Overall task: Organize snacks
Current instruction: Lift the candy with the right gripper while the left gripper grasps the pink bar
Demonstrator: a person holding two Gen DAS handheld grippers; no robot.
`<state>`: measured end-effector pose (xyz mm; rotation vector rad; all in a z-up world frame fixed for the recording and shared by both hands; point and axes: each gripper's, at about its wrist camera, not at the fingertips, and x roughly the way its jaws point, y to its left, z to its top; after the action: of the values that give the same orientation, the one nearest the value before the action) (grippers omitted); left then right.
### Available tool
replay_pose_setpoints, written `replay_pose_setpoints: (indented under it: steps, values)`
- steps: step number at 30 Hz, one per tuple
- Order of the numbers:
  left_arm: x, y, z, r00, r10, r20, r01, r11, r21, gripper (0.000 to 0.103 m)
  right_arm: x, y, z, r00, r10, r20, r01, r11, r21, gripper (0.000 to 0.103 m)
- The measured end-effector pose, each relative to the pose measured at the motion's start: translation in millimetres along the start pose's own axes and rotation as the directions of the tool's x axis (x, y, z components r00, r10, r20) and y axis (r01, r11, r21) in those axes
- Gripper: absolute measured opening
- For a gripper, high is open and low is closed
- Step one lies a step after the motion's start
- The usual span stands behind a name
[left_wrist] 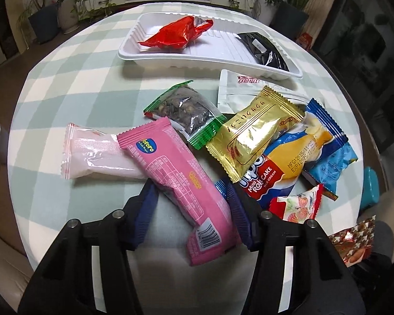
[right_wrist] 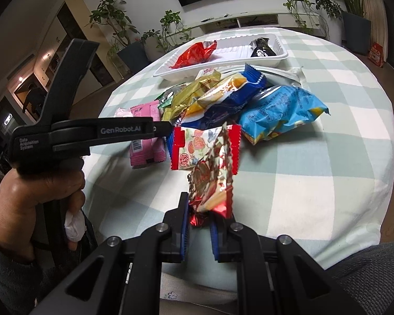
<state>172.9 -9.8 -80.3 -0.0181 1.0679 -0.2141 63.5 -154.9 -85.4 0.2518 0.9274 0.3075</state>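
A pink snack bar (left_wrist: 186, 183) lies on the checked tablecloth between the jaws of my left gripper (left_wrist: 190, 202). The right pad (left_wrist: 236, 210) rests against it, while a thin strip of cloth shows beside the left pad (left_wrist: 145, 204). My right gripper (right_wrist: 199, 225) is shut on the bottom edge of a red, gold and white patterned packet (right_wrist: 210, 183), held upright above the cloth. The white tray (left_wrist: 134, 52) at the far side holds a red packet (left_wrist: 176, 32) and a black packet (left_wrist: 265, 50).
Loose snacks are piled right of the pink bar: a clear pink packet (left_wrist: 97, 155), a green-edged packet (left_wrist: 186, 110), a gold one (left_wrist: 254, 134), a roll cake (left_wrist: 289, 162), a light blue bag (left_wrist: 331, 168), a strawberry packet (left_wrist: 302, 204) and a white pouch (left_wrist: 239, 89). A hand (right_wrist: 39, 189) grips the left tool.
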Motion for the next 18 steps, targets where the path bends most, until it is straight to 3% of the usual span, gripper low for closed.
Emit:
replay_pose_setpoints:
  steps: [4,18]
  values:
    - [-5.0,9.2,-2.0,0.999,-0.049,0.003,0.049,0.999,-0.008,0.03,-1.6,-1.0,-0.3,1.0,-0.002,0.007,0.002,1.0,0.005,0.016]
    - [-40.1,21.6,-23.9,0.984,-0.167,0.065,0.168,0.986,-0.008,0.021,-9.5,3.6,-4.1,1.0,-0.018,0.009,0.017,1.0,0.017,0.016]
